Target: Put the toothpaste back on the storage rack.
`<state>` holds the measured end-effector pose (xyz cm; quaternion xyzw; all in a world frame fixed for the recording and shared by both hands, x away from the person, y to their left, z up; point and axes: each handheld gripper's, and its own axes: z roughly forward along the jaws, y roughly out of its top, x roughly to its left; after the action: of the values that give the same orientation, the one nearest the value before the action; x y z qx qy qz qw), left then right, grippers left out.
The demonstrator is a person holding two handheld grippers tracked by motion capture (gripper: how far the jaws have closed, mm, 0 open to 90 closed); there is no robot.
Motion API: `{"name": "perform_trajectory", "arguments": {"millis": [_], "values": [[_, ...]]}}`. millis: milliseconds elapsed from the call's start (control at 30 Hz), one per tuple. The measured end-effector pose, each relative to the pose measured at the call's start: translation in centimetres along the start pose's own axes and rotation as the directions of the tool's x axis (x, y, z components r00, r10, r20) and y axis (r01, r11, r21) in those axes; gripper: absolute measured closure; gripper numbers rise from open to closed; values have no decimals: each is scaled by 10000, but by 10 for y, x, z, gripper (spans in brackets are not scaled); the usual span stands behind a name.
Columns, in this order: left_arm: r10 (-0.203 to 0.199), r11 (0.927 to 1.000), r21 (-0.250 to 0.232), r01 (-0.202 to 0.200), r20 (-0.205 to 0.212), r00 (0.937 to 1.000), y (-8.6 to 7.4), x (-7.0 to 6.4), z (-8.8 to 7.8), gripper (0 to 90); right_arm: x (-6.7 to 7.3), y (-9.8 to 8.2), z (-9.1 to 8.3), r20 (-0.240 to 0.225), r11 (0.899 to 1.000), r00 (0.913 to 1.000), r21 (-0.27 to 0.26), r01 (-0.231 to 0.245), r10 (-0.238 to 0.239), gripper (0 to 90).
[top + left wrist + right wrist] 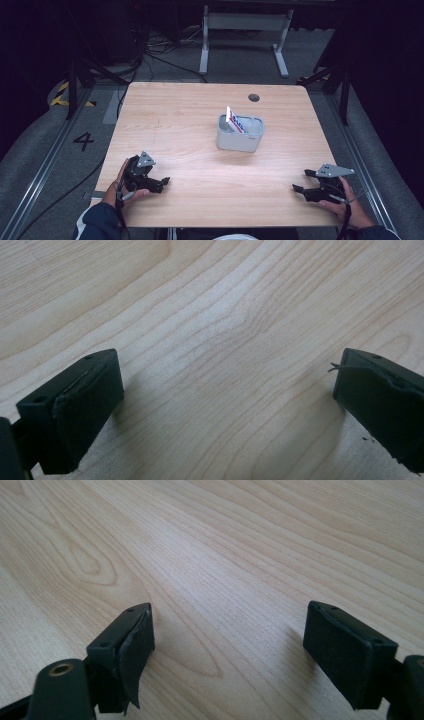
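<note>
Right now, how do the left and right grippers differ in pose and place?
The left gripper sits near the table's front left with its jaws pointing right; the right gripper sits near the front right with its jaws pointing left. The left one's grey plate tilts up steeply; the right one's lies nearly flat. Both are open, hold nothing, and stay apart from the grey bin.

Likely lab: dark curtains, floor rails (42, 170), cables (150, 52), numbered floor marking (83, 141).

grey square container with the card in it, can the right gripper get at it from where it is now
Probably yes: the right gripper is open, and bare wooden table lies between it and the grey square container.
</note>
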<state>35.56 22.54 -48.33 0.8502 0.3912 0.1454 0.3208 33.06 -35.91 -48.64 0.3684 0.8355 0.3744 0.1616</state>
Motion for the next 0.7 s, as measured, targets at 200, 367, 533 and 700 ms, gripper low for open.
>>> {"name": "perform_trajectory", "arguments": {"millis": [200, 367, 533, 700], "values": [[-31, 10000, -24, 31, 62, 10000, 2, 1, 2, 1, 0, -1, -1, 96, 10000, 9999, 7, -70, 70, 206], [52, 10000, -8, -52, 53, 10000, 5, 3, 5, 1, 0, -2, -2, 128, 9999, 9998, 11, -126, 126, 199], [-55, 10000, -27, 56, 35, 10000, 6, 3, 6, 1, 0, -2, -2, 125, 9999, 9998, 16, -122, 122, 196], [-45, 10000, -29, 45, 24, 10000, 6, 3, 6, 1, -1, -2, -2, 206, 9997, 9996, 103, -204, 202, 164]]}}
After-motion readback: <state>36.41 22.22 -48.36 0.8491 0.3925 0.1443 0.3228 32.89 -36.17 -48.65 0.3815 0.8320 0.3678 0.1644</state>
